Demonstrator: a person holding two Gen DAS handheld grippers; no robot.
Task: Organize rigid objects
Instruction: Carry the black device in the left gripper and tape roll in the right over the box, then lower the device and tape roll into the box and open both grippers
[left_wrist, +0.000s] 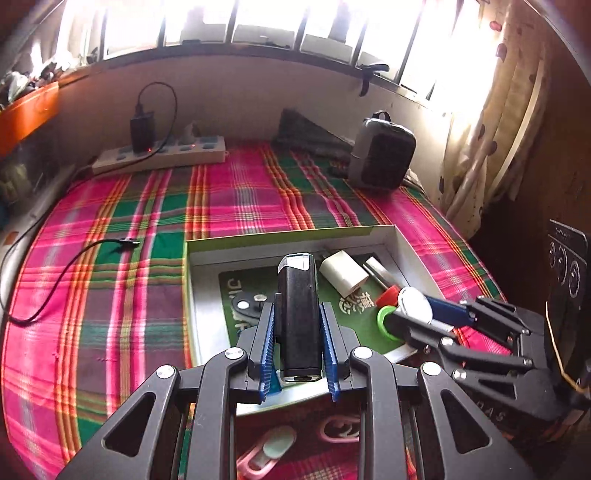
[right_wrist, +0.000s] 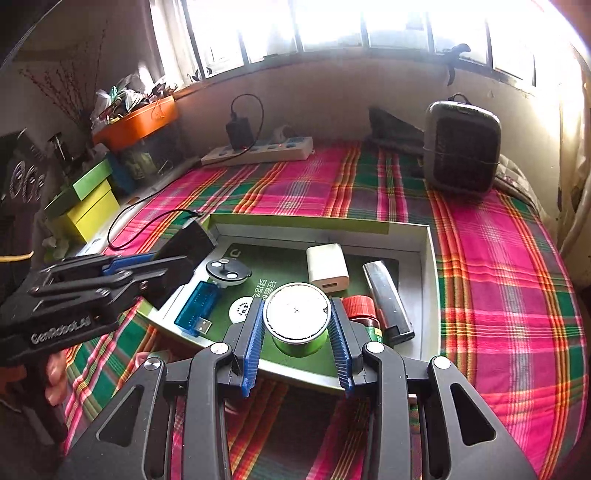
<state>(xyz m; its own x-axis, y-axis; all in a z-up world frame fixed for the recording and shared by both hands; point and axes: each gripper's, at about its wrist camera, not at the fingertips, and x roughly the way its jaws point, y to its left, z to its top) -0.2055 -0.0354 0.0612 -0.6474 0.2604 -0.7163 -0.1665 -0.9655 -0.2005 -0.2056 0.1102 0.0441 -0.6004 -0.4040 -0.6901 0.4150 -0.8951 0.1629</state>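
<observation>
My left gripper is shut on a black oblong device with a clear end, held lengthwise above the near left part of a shallow green-rimmed box. My right gripper is shut on a green spool with a white top, just over the box's near edge. Inside the box lie a white USB charger, a silver-and-black lighter, a red-capped bottle, a blue USB adapter and a black round disc. The right wrist view shows the left gripper at the left with the black device.
A plaid cloth covers the surface. At the back stand a power strip with a black adapter plugged in and a grey heater. A black cable lies on the left. Pink clips lie in front of the box. Yellow-green boxes stand far left.
</observation>
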